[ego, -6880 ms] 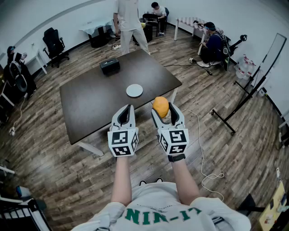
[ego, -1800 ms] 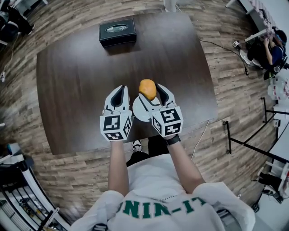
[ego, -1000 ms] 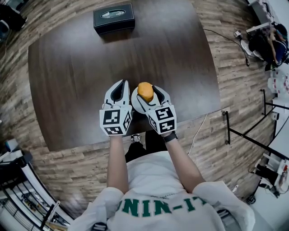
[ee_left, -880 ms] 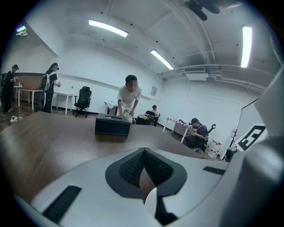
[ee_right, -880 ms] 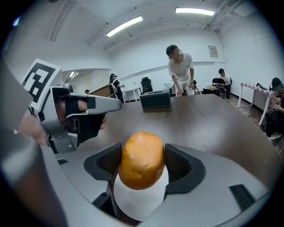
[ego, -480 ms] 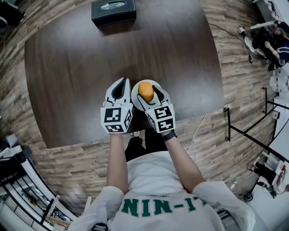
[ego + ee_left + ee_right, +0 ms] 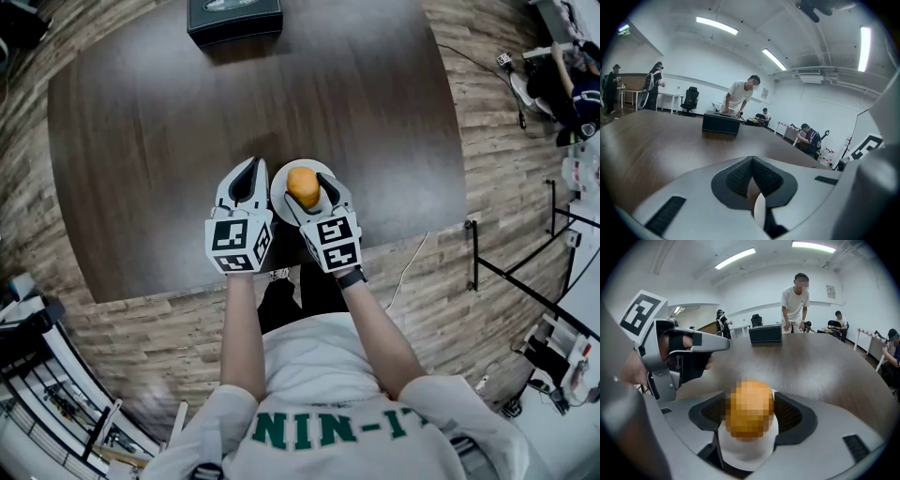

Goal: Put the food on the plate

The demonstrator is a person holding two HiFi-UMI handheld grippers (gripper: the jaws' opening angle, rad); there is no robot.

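Right gripper (image 7: pixel 307 187) clamps a round, smooth orange food (image 7: pixel 303 184) over the round white plate (image 7: pixel 280 180); contact with it is hidden. Left gripper (image 7: pixel 246 180), ribbed pads together and empty, sits just left of the plate on the dark wood-grain table (image 7: pixel 141 141).

The right gripper (image 7: pixel 307 188) holds the orange food (image 7: pixel 303 185) over, perhaps touching, the white plate (image 7: pixel 281 179).

Orange on the food (image 7: pixel 302 183), plain white on the plate (image 7: pixel 279 180), dark brown wood grain across the counter (image 7: pixel 141 141). Black on the box (image 7: pixel 234 19). White shells, black pads on left gripper (image 7: pixel 251 167) and right gripper (image 7: pixel 307 188); black-and-white squares on cubes (image 7: pixel 236 246). Grey-brown planks on floor (image 7: pixel 497 141)
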